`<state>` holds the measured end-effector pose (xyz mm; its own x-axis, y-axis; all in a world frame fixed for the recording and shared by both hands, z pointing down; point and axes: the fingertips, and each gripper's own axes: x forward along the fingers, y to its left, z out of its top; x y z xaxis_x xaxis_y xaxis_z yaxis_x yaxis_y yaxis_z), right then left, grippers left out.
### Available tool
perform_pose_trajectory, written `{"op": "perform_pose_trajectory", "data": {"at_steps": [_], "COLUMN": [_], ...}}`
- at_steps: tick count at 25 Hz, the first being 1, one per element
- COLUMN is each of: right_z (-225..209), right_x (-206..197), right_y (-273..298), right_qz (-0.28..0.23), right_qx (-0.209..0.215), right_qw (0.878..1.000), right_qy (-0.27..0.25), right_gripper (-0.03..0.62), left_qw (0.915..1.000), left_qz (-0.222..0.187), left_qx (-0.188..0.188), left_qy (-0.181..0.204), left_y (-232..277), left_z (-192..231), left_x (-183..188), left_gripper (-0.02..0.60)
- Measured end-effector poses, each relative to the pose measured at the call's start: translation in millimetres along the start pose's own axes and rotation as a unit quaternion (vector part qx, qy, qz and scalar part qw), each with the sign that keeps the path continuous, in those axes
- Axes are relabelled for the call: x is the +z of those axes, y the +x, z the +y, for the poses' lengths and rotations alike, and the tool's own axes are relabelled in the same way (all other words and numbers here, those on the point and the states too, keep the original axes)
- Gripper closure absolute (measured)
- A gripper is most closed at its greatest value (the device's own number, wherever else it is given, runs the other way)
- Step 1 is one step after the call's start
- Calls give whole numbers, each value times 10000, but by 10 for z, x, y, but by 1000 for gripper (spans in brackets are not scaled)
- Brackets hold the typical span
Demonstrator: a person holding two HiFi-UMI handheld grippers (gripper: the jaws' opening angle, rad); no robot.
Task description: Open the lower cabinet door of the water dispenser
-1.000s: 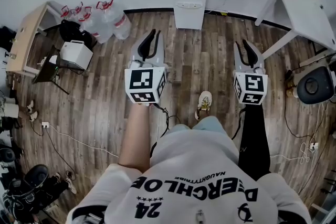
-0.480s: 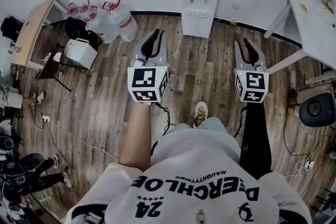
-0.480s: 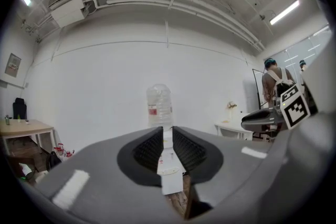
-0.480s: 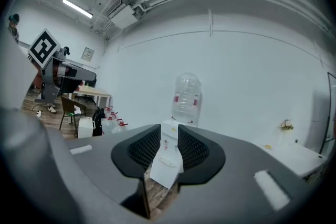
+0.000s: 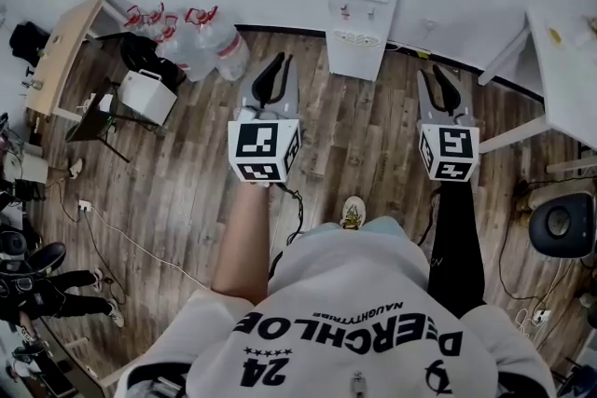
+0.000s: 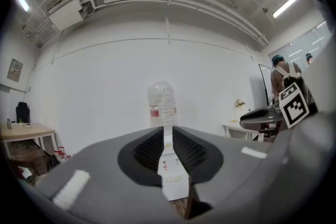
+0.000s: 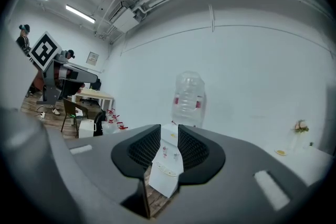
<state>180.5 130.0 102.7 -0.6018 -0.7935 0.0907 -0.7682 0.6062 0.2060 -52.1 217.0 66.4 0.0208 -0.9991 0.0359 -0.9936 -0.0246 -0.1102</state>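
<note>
Ahead, the white floor-standing water dispenser [image 5: 362,9] with its clear bottle stands upright against the wall. It is well apart from both grippers and between their lines, neither clearly nearer. The left gripper [image 5: 277,61] and right gripper [image 5: 438,79] point level towards it, each with jaws narrowly apart and empty. Its lower cabinet door [image 7: 163,183] is partly cut off by the jaws, and no handle or hinge side can be made out.
</note>
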Motion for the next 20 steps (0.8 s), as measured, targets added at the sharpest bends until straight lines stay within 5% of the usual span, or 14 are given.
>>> {"op": "perform_pose_trajectory", "data": {"at_steps": [20], "right_z": [-541], "right_x": [-213], "right_y": [587], "right_qz": [15], "right_qx": [82], "right_qw": [9998], "right_qy": [164], "right_gripper": [511], "left_qw": [9999], "left_qz": [166], "left_qx": [19], "left_qy": [-41], "left_y": [775], "left_z": [-93], "left_x": [-123], "left_gripper": [526]}}
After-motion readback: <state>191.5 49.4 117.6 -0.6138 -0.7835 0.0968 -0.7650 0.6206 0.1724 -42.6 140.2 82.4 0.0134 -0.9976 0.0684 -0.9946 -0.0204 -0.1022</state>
